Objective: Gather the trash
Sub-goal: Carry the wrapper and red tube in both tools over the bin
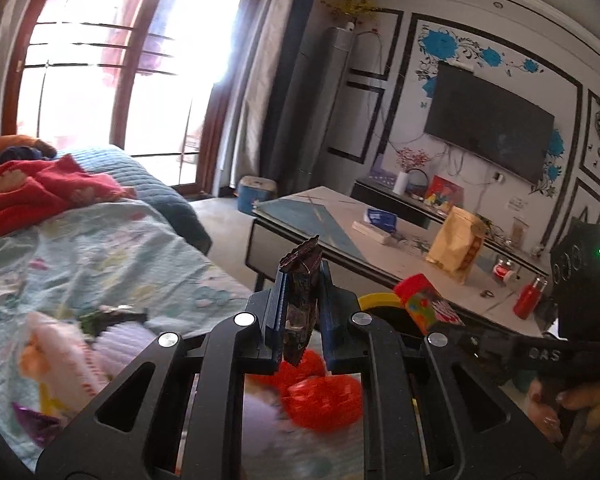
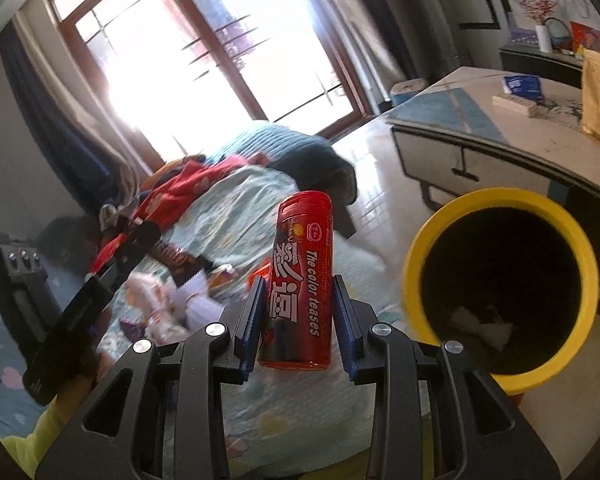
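Observation:
My left gripper (image 1: 302,304) is shut on a dark foil wrapper (image 1: 300,300) that stands upright between the blue pads, above the bed. My right gripper (image 2: 298,312) is shut on a red candy tube (image 2: 300,280) labelled "The color teases", held upright just left of the yellow-rimmed trash bin (image 2: 496,208). The tube (image 1: 428,300) and bin rim (image 1: 376,300) also show in the left wrist view. Several wrappers (image 2: 172,300) lie on the bed, with a red crumpled piece (image 1: 320,396) below my left gripper.
A floral bedsheet (image 1: 120,264) with a red blanket (image 1: 40,192) fills the left. A coffee table (image 1: 328,232) holds a yellow bag (image 1: 456,240) and a blue pack. A wall TV (image 1: 488,128) and window (image 1: 112,80) are behind.

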Demonstrator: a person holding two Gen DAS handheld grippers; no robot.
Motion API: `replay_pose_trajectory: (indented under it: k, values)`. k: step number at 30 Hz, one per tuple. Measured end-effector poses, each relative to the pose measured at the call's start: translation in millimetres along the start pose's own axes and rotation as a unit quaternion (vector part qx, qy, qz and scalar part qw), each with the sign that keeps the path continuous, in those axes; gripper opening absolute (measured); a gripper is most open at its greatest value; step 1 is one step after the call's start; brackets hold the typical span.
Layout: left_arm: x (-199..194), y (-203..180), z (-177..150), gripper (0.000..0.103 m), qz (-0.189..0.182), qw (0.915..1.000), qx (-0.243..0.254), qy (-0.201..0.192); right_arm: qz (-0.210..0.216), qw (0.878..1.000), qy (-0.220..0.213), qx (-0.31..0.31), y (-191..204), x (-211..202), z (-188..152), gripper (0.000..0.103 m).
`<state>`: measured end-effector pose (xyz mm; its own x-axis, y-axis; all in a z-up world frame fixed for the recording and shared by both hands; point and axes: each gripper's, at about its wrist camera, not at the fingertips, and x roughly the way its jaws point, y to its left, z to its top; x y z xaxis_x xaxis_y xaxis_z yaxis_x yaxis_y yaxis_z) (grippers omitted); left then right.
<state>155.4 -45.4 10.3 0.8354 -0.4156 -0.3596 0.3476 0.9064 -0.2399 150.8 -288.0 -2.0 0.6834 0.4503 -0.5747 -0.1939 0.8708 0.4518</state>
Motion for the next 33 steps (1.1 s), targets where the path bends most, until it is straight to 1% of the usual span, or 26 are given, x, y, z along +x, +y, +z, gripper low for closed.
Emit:
replay_pose_trajectory:
  k: [6,14,26,33]
  values:
    - [17,-23,0,0.009,-0.025,0.9996,0.007,0.006,-0.028,0.999,-0.015,0.030,-29,-5,11,0.031]
    - [42,-52,-5,0.009,-0.058,0.9980,0.011,0.023,-0.060,0.996,-0.022,0.061,-68,-10,22,0.031]
    - [78,-92,-24,0.009,-0.102,0.9925,0.023,0.064,-0.112,0.988,-0.022,0.105,-129,-12,37,0.031]
    - [99,-111,-39,0.009,-0.121,0.9879,0.034,0.091,-0.135,0.984,-0.020,0.117,-158,-16,42,0.031]
